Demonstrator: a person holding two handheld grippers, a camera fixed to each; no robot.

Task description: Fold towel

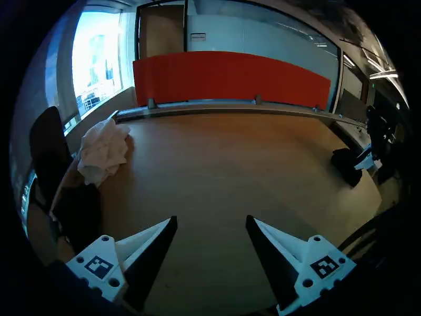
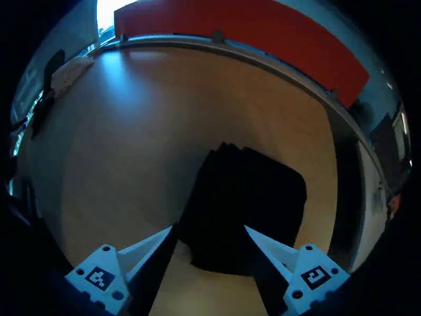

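- the wooden table (image 1: 221,168) runs out flat and bare ahead of both sets of jaws, so you have plenty of room to spread cloth on
- the red screen (image 1: 231,79) stands along the table's far edge, well beyond the jaws; it's no concern for handling
- the dark towel (image 2: 247,210) lies straight ahead of the right gripper (image 2: 210,227), with its near edge reaching in between the two fingers; it looks already folded into a flat squarish stack, with layered edges showing on its far side
- the cream towel (image 1: 102,150) sits crumpled in a heap far ahead and well to the left of the left gripper (image 1: 210,218), at the table's edge; this looks like the one left for you to fold
- expect it to be soft, light and limp: it will sag and drag, not hold its shape, and a shallow pinch may slip off
- take it by a hem or corner, not the bulk of the heap; you'll likely have to lift and shake it out to find the corners, and then you can pinch one with each gripper
- the left jaws stand wide apart, holding nothing
- the right jaws stand wide apart too, gripping nothing; whether the fingers touch the dark towel, i cannot tell
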